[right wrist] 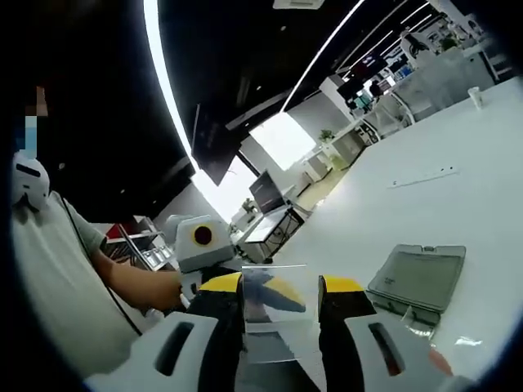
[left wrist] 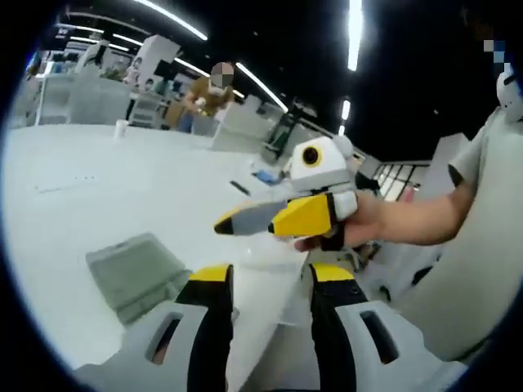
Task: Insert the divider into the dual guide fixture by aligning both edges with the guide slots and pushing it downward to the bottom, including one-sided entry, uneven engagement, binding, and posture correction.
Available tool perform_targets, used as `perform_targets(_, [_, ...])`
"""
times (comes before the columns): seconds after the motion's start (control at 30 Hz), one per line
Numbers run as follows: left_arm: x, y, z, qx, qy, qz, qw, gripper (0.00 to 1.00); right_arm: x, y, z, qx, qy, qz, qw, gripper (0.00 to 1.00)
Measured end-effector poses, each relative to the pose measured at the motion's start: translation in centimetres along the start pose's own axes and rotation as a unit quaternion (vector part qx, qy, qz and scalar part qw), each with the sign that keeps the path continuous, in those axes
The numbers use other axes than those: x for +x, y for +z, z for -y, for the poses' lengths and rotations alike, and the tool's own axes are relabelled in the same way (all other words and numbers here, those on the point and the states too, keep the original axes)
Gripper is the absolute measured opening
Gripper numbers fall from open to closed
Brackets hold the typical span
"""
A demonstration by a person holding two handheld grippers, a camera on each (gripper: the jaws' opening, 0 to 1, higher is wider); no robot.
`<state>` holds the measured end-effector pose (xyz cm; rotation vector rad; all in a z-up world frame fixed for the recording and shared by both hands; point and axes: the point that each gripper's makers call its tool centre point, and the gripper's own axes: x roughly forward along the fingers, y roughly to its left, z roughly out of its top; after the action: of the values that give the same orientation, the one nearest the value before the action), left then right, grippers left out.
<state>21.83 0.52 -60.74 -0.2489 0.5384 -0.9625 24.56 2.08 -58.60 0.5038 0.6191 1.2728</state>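
Although both views take in printed surfaces at the far benches, no brand, label or writing can be read anywhere. In the left gripper view the left gripper (left wrist: 265, 282) has its yellow-tipped jaws closed on the clear divider (left wrist: 260, 327), a thin transparent sheet that runs down between them toward the bottom of the view. Left of those jaws the grey dual guide fixture (left wrist: 137, 273) lies flat on the white table (left wrist: 98, 196), apart from the sheet, with bare tabletop beyond it out to the far edge. Just ahead of the left jaws the right gripper (left wrist: 245, 222) comes in from the right, its grey and yellow jaws pointing left, held level by a hand (left wrist: 359, 220) whose bare forearm reaches back to a light sleeve at the right edge. In the right gripper view the right gripper (right wrist: 282, 298) shows the divider (right wrist: 265, 314) standing between its own jaws, its straight top edge rising just above the yellow tips; whether those jaws press it or only flank it cannot be told. Right of these jaws the fixture (right wrist: 417, 278) sits near the table's (right wrist: 425, 212) near edge, with open white surface beyond. Left of the jaws, a forearm (right wrist: 135, 286) reaches forward.
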Motion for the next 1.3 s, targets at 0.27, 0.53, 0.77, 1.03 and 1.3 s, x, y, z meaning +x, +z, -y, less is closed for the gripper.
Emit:
perform_targets(0.27, [0.6, -1.0, -0.8, 0.029, 0.062, -0.029, 0.9972, 0.28, -0.1, -0.2, 2.4, 0.031, -0.056, 0.007, 0.9979, 0.32])
perform_targets(0.53, [1.2, -1.5, -1.6, 0.035, 0.113, -0.053, 0.9915, 0.21, 0.3, -1.4, 3.6, 0.062, -0.092, 0.005, 0.9938, 0.32])
perform_targets(0.77, [1.5, -2.3, -2.4, 0.045, 0.154, -0.082, 0.9837, 0.16, 0.3, -1.9, 4.4, 0.092, -0.122, 0.013, 0.9882, 0.31])
perform_targets(1.03, [2.0, -2.5, -3.0, 0.050, 0.181, -0.104, 0.9768, 0.15, 0.6, -2.3, 4.7, 0.105, -0.139, 0.013, 0.9847, 0.31])
perform_targets(1.3, [1.9, -2.8, -3.8, 0.034, 0.202, -0.121, 0.9713, 0.13, 0.8, -2.5, 4.9, 0.108, -0.152, 0.015, 0.9823, 0.31])
